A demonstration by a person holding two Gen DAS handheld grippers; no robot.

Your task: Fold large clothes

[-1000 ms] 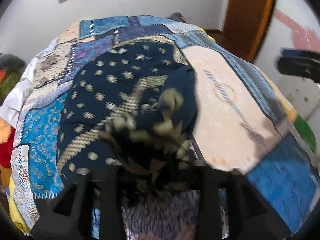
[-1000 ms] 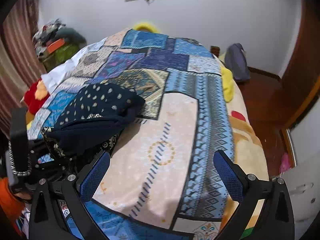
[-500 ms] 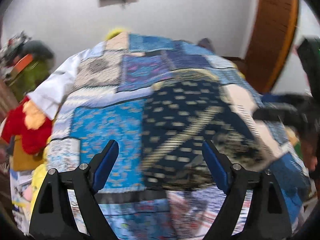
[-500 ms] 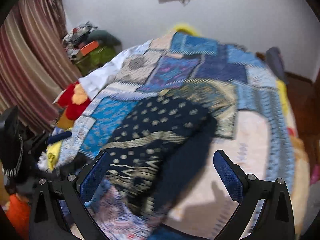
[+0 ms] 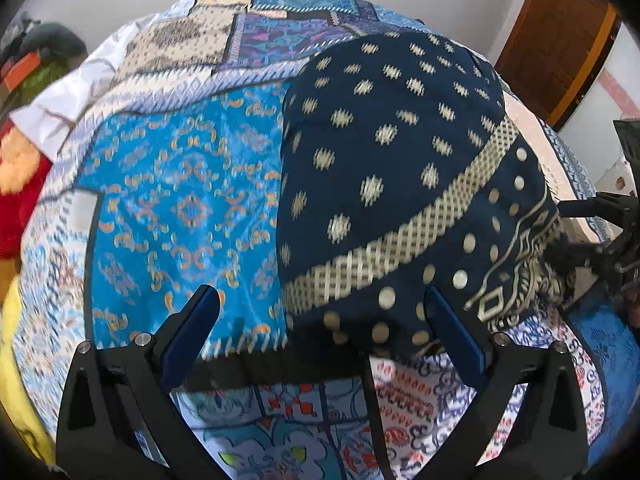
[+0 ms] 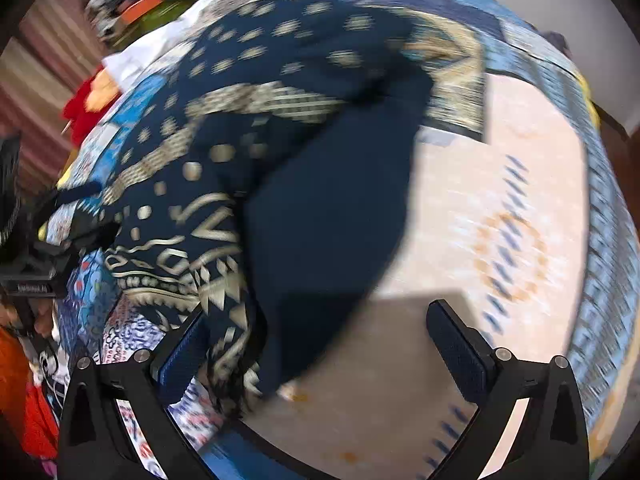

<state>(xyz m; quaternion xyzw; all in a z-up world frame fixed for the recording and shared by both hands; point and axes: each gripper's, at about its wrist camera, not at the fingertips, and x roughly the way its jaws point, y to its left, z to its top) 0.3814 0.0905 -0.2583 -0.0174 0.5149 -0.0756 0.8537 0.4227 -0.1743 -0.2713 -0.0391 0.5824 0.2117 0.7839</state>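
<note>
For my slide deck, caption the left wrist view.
Open left gripper poised over a navy patterned garment on a patchwork bedspread.

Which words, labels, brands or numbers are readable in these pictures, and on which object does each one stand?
None can be read.
Small white lettering on the left gripper, as the right wrist view shows it: too blurred to read.
The navy garment and the patchwork bedcover carry only patterns, no text.

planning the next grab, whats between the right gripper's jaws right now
In the right wrist view, the open right gripper brackets the navy patterned garment's fringed edge, lying on the patchwork bedspread.
</note>
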